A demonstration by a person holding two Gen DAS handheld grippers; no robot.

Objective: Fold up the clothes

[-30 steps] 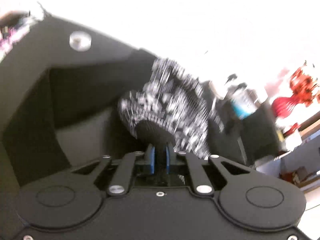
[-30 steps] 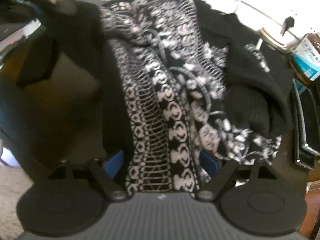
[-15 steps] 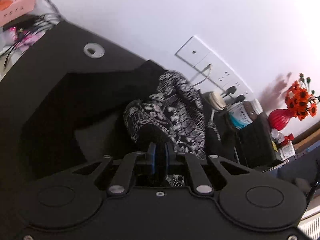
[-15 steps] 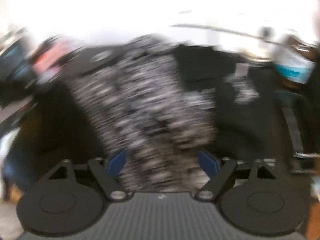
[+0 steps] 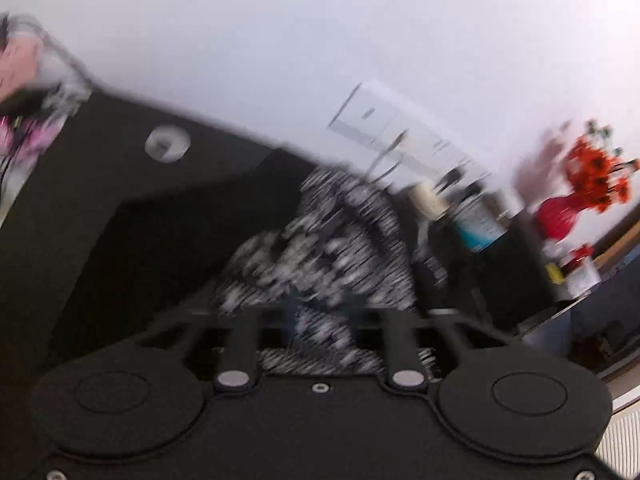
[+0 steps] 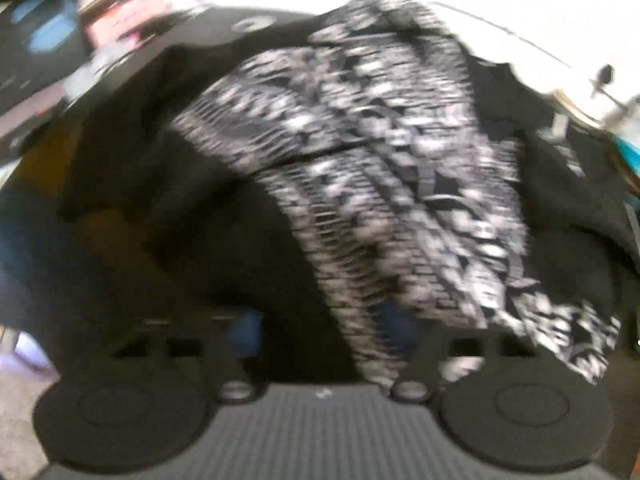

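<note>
Two black handheld grippers, the left gripper point(image 5: 320, 320) and right gripper point(image 6: 320, 332), each with paired round discs, silver screws and blue finger pads; the right has a ribbed grey panel.

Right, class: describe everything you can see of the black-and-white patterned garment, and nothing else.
The patterned garment looks like a knit, black with whitish geometric bands and plain black panels at its sides. It lies crumpled and partly folded on a dark table, bunched rather than flat. Both views are blurred. The right gripper is closing with its hem between the fingers; the left gripper is opening with cloth between its fingers.
</note>
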